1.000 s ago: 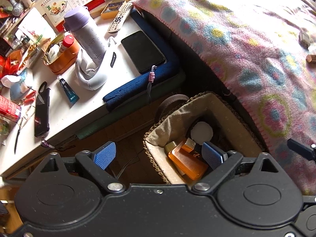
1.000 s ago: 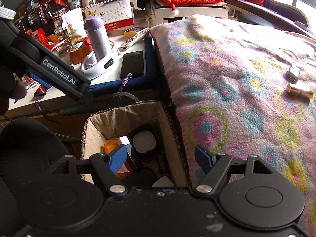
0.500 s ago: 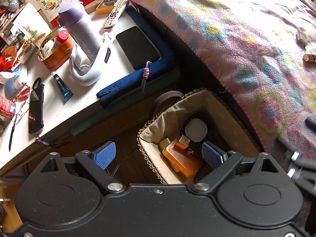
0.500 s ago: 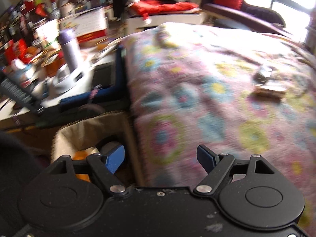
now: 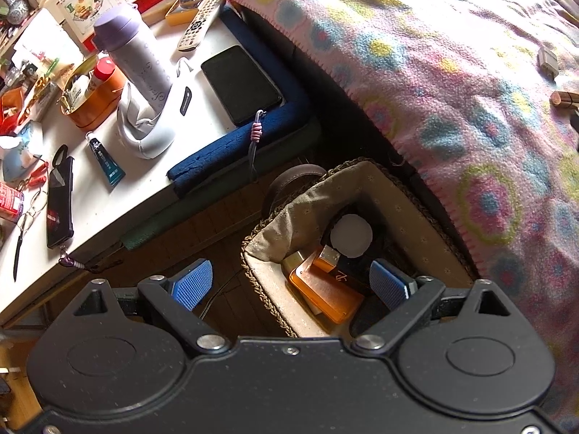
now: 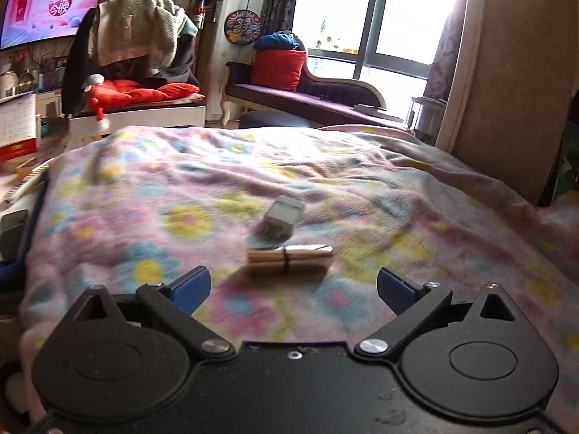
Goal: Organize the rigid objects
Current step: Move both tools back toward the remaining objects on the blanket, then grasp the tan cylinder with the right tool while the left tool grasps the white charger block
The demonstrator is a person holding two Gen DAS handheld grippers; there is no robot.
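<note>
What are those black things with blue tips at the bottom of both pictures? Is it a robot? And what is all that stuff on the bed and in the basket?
It isn't a robot. A person holds one grabbing tool in each hand, and each tool has a camera looking out along its two blue-tipped jaws.

One picture comes from the left gripper. It looks down at a woven basket on the floor, between a cluttered table and the bed. Inside are an orange bottle and a round white lid. Its jaws are open and hold nothing.

The other picture comes from the right gripper. It looks across the flowery blanket. Its jaws have just been opening wide, with nothing between them. Just ahead lie a golden tube and a small grey plug. My guess is the tube gets picked up next.
</note>
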